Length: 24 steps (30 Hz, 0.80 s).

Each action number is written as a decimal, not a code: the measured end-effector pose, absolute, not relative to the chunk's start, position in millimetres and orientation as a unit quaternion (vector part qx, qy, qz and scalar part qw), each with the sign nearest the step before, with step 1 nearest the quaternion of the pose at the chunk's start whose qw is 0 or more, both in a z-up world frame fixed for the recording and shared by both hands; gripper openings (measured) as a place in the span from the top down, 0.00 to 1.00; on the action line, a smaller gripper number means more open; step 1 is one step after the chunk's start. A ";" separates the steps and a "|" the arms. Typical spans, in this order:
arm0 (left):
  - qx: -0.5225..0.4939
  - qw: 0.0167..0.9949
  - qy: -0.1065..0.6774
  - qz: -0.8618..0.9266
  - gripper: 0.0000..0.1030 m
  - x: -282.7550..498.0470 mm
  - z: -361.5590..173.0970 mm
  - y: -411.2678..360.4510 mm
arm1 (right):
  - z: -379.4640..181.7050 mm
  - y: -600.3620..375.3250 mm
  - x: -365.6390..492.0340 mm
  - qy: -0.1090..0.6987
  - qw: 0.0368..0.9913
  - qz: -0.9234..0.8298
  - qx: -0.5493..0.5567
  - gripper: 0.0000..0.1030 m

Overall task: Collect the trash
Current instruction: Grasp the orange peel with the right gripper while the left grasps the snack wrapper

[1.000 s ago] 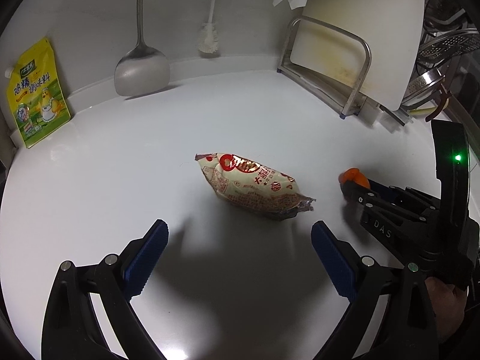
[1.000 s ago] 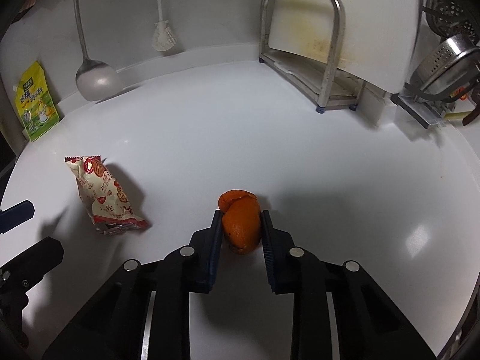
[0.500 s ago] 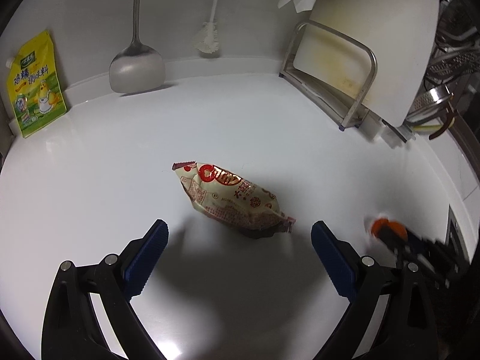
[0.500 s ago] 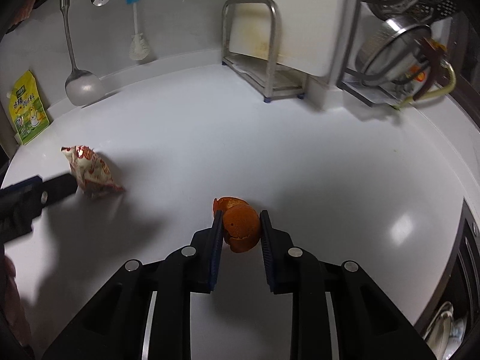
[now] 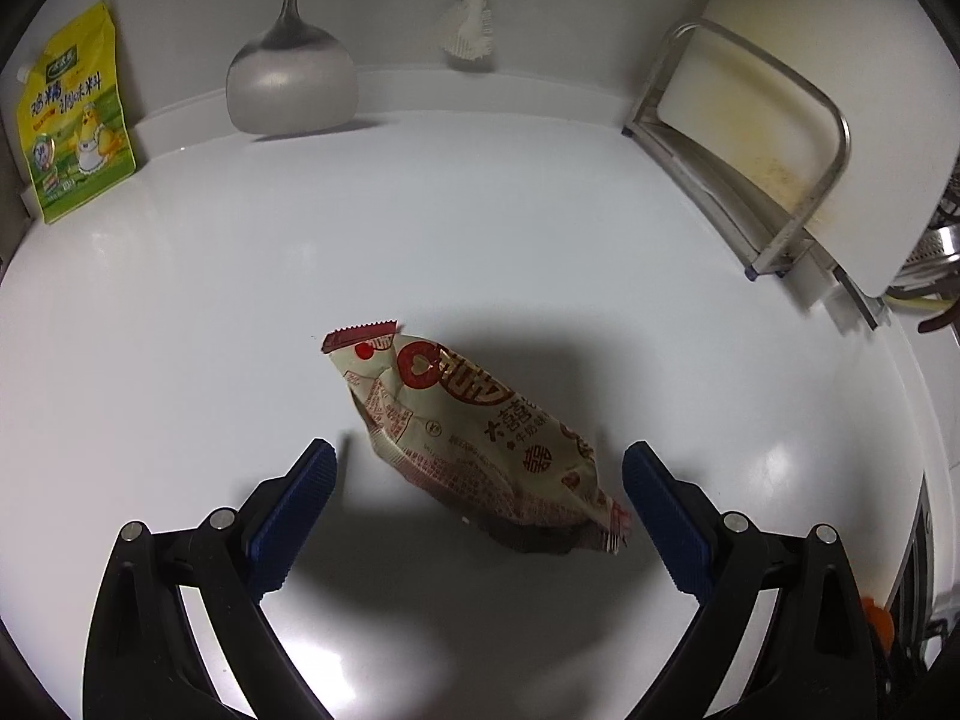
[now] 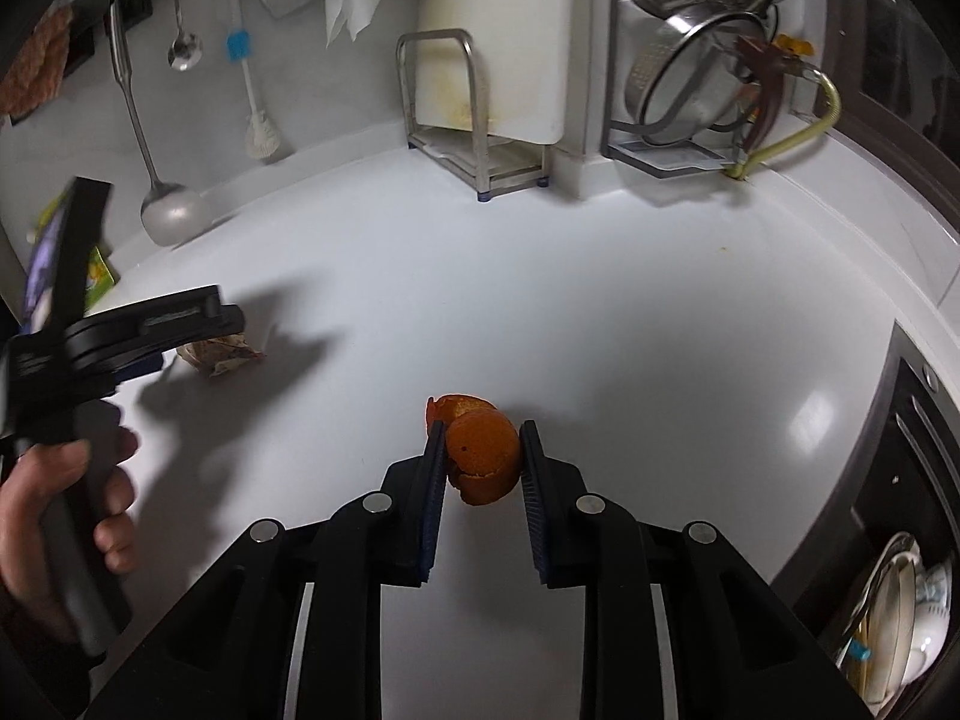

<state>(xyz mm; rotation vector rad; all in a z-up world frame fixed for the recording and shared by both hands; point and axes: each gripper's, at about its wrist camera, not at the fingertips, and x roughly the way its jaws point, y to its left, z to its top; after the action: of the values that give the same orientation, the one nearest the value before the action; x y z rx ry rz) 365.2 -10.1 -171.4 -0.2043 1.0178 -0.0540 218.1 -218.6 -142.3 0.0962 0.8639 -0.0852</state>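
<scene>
Since the earlier frames, the right gripper (image 6: 483,462) is seen carried off toward the counter's right edge with the orange peel (image 6: 481,457) clamped between its blue pads, and the left gripper (image 5: 477,480) is brought closer over the snack wrapper (image 5: 474,435). On the left wrist view, the wrapper is shown lying flat on the white counter (image 5: 420,228), partly between the widely parted jaws but touched by neither pad. On the right wrist view, the peel is held clear above the counter, and the left gripper is seen at the far left, gripped by a hand (image 6: 66,498), with the wrapper partly hidden beneath it. Along the back wall are shown a yellow seasoning pouch (image 5: 75,120), a hanging ladle (image 5: 291,81), a brush (image 5: 471,36) and a cutting board (image 5: 810,96) in its metal rack (image 5: 750,144)
</scene>
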 end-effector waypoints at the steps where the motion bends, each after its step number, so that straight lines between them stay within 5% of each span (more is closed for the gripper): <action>1: -0.100 0.867 0.488 -0.022 0.09 368.6 -172.2 -11.1 | -141.4 -219.4 216.6 0.418 0.906 -0.042 0.048 0.77; 3: -0.098 0.867 0.488 -0.017 0.10 374.1 -172.9 -13.4 | -139.2 -222.3 211.8 0.417 0.906 -0.042 0.055 0.77; 6: -0.082 0.867 0.491 -0.014 0.28 378.3 -174.1 -17.3 | -137.3 -225.1 205.5 0.415 0.907 -0.042 0.062 0.77; 10: -0.077 0.871 0.485 -0.031 0.33 371.3 -173.1 -13.0 | -136.6 -227.4 199.8 0.413 0.907 -0.043 0.073 0.77; 24: -0.027 0.888 0.453 -0.082 0.36 295.3 -130.8 14.1 | -128.6 -200.6 175.9 0.422 0.903 -0.018 0.076 0.77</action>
<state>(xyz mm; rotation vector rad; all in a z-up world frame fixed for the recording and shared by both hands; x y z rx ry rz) 295.3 14.1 -130.8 -0.0551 0.9408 -0.1708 175.9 -200.6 -128.6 0.1573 0.8732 -0.0373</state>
